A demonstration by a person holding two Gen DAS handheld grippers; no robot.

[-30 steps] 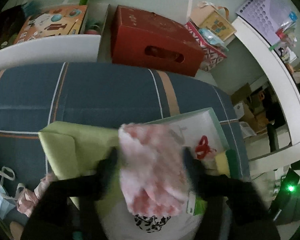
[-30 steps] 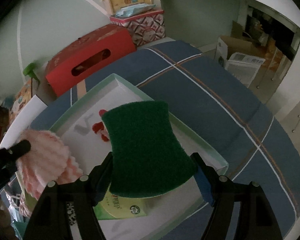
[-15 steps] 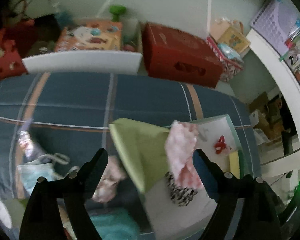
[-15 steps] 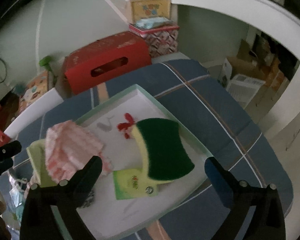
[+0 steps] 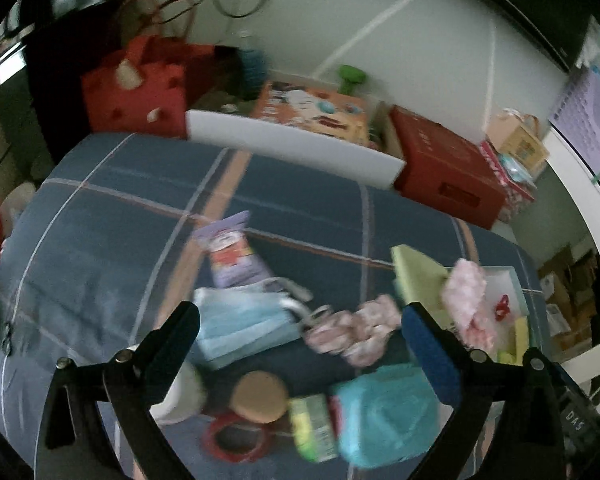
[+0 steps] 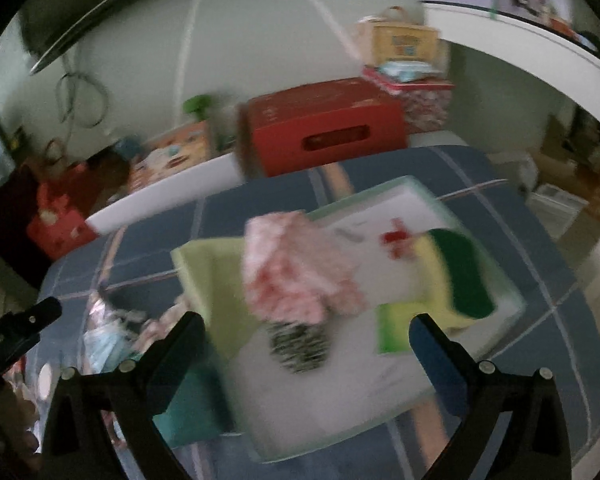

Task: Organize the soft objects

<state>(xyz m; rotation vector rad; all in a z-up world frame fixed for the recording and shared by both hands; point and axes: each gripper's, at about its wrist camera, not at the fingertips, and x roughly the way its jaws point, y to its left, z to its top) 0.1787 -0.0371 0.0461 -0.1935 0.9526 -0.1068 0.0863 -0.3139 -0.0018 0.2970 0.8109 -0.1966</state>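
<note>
In the right wrist view a white tray (image 6: 380,380) with a pale green rim lies on the blue plaid cover. In it are a pink-and-white fluffy cloth (image 6: 296,268), a green-and-yellow sponge (image 6: 460,276) and a black-and-white spotted piece (image 6: 300,344). A light green cloth (image 6: 208,280) hangs over its left rim. My right gripper (image 6: 306,322) is open and empty above the tray. My left gripper (image 5: 300,312) is opening, with nothing between its jaws. It hovers over blue face masks (image 5: 240,328), a pink scrunchie (image 5: 352,332) and a teal cloth (image 5: 384,412).
A cork-lidded jar (image 5: 260,396), a red ring (image 5: 236,440), a green packet (image 5: 312,428), a white cup (image 5: 180,392) and a purple packet (image 5: 232,256) lie near the masks. A red box (image 6: 324,132) and a white board (image 5: 296,144) stand beyond the cover's far edge.
The left gripper let go of the pink cloth and swung left to the masks. The right gripper released the sponge into the tray and drew back upward. Both jaws stand wider.
</note>
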